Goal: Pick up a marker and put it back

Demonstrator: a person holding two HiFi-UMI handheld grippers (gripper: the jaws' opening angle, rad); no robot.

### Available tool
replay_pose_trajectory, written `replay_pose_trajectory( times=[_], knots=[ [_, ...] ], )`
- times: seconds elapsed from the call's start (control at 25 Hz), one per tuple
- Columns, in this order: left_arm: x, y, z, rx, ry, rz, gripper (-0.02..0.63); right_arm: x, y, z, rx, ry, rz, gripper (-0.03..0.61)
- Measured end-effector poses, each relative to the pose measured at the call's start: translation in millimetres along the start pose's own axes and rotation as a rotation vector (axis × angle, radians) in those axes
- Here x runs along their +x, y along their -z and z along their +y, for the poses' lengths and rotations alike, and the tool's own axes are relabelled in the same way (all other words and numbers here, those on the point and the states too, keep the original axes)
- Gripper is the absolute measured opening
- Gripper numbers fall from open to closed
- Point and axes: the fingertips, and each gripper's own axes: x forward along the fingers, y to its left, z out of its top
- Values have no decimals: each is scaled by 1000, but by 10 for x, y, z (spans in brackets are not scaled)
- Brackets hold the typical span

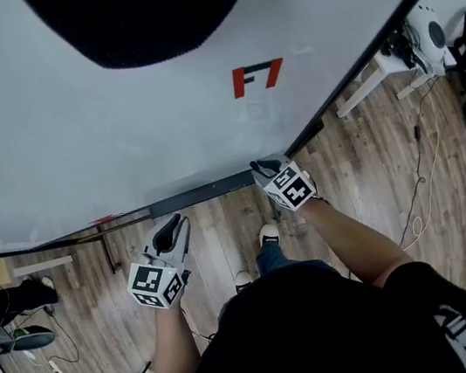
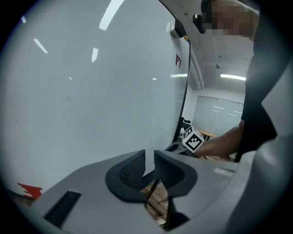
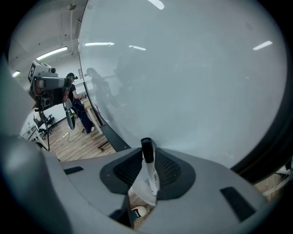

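White with a black cap, the marker [image 3: 153, 179] is clamped in the right gripper [image 3: 146, 161] near the whiteboard [image 1: 117, 130] lower edge, so pick-up looks done, putting back remains; left gripper [image 2: 149, 161] slightly apart, empty.

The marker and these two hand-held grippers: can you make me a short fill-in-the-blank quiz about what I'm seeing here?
The right gripper is shut on a marker whose cap is ___ in colour.
The left gripper has ___ between its jaws.
The mark drawn on the whiteboard is ___.
Missing words: black; nothing; red.
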Motion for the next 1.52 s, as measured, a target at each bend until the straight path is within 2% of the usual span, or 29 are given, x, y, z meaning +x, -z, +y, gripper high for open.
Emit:
replay_pose_trajectory(
  times=[0.72, 1.52],
  knots=[
    [-4, -84, -43, 22, 23, -16, 69, -149, -123, -66, 11, 26, -43, 61],
    [60, -449, -275, 118, 140, -64, 69, -1166, -653, -37, 56, 122, -228, 61]
  ],
)
